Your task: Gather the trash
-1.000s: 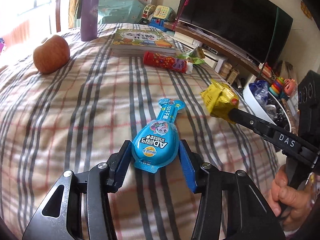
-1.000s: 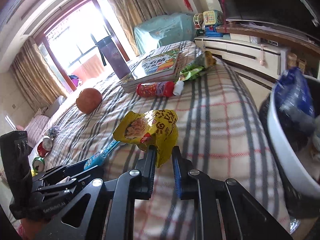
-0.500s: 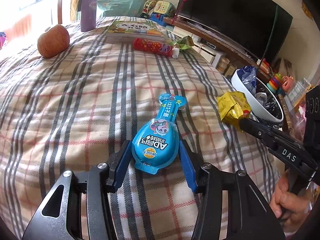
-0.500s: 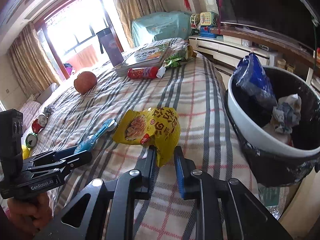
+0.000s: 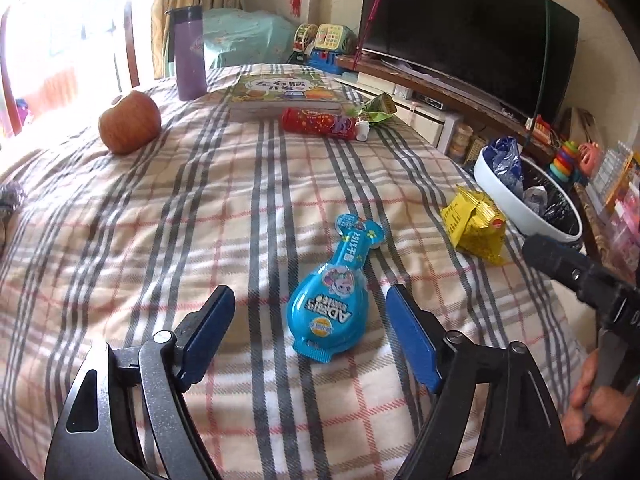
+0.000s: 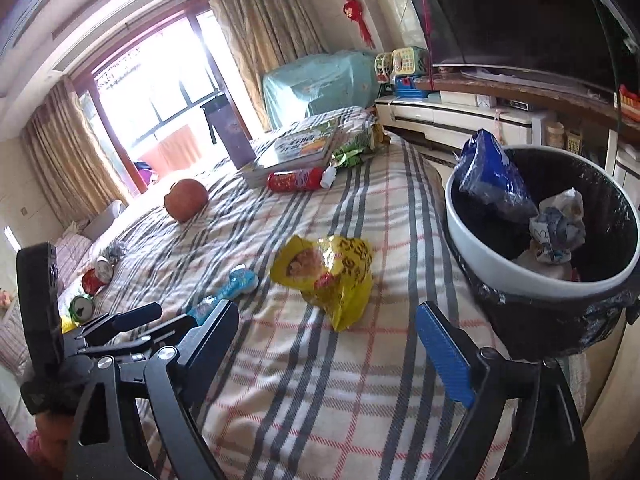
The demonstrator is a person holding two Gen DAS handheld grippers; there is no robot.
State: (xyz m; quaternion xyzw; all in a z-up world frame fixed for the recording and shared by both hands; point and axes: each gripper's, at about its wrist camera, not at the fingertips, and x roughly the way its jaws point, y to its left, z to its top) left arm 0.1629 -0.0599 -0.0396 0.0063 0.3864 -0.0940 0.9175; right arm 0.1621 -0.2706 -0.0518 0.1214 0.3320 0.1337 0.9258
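Plaid bedspread (image 5: 200, 208) is taking up most of the rm. L gripper (image 5: 310, 320) is hovering w/ fingers spread wide round the blue candy pack (image 5: 330, 300), not touching. R gripper (image 6: 326, 344) is also gaping; yellow snack bag (image 6: 332, 276) is lying loose just ahead, near the trash bin (image 6: 472, 236).

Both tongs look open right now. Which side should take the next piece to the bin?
Probably the right. The right tongs are open with the yellow snack bag just ahead, and the trash bin stands beside them. The left tongs straddle the blue candy pack, farther from the bin.
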